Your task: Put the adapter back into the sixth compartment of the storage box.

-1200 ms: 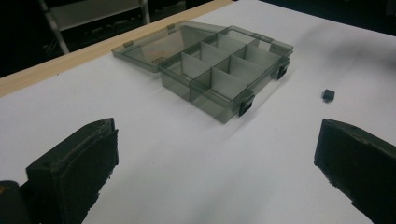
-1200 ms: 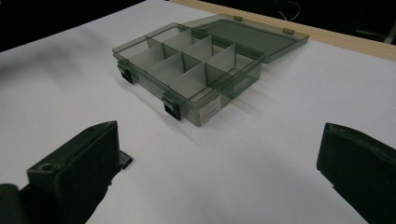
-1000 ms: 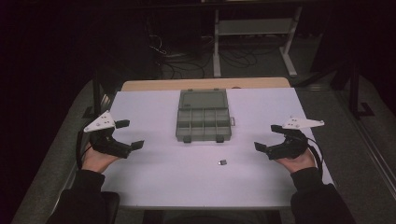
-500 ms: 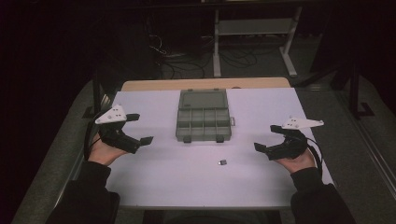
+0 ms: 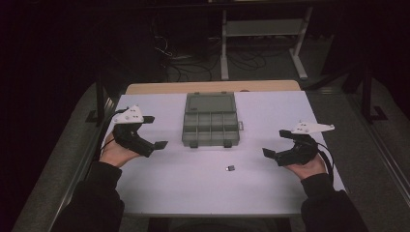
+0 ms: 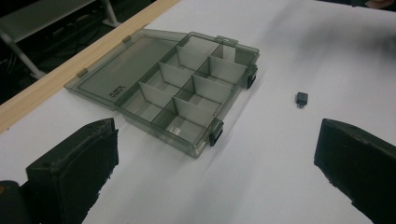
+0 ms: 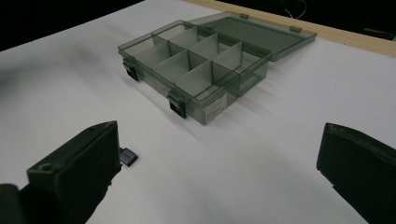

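Approaching stage: both grippers, left and right, hovering with fingers spread, empty. Chip lying loose on surface near open box. Next: probably lower right gripper, pinch chip.

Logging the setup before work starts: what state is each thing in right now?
Compartment box: lid open, laid flat behind it; compartments look empty.
Small black part: lying loose on the table, in front of the box.
Left tongs: open, holding nothing.
Right tongs: open, holding nothing.
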Available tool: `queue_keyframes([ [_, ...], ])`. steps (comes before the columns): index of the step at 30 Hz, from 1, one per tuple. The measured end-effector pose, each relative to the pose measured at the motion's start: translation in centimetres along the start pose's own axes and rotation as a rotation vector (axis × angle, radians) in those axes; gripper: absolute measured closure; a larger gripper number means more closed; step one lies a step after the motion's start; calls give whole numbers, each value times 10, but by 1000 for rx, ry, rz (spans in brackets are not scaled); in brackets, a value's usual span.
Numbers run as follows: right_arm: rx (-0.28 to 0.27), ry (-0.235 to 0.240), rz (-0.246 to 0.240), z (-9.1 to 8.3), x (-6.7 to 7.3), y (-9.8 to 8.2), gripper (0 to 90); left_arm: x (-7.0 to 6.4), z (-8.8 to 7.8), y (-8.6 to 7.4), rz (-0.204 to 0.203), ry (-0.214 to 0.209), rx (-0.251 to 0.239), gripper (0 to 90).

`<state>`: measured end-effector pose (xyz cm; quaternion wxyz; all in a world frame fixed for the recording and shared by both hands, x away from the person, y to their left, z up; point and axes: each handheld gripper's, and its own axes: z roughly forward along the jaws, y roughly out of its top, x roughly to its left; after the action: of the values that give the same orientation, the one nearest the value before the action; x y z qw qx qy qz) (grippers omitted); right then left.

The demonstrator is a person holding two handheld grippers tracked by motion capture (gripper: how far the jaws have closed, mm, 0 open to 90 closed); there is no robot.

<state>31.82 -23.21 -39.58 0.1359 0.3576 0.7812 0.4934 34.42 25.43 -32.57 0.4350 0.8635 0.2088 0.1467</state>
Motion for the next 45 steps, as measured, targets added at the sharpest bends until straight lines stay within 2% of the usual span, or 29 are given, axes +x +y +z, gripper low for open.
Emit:
queue_keyframes([
  [7, -5, -4, -2, -1, 0, 0, 0, -2, 5, 6, 9, -18, 18, 0],
  [13, -2, -1, -2, 0, 1, 0, 0, -7, 16, 16, 39, -35, 32, 0],
  [16, -2, 0, -4, 0, 1, 0, 0, -7, 16, 16, 39, -35, 32, 0],
  [17, -1, 1, -4, 0, 1, 0, 0, -9, 22, 19, 42, -49, 36, 0],
  [24, 0, 3, -8, 0, 1, 0, 0, -13, 31, 24, 53, -74, 48, 0],
  [27, 1, 4, -9, 0, 2, 0, 0, -17, 41, 26, 59, -96, 62, 0],
  [32, 0, 6, -10, 0, 2, 1, 0, -22, 54, 27, 69, -133, 88, 0],
  [41, 1, 7, -14, 0, 2, 1, 0, -30, 68, 27, 84, -163, 113, 0],
  [45, 5, 8, -15, 0, 2, 0, 0, -35, 80, 27, 90, -192, 131, 0],
])
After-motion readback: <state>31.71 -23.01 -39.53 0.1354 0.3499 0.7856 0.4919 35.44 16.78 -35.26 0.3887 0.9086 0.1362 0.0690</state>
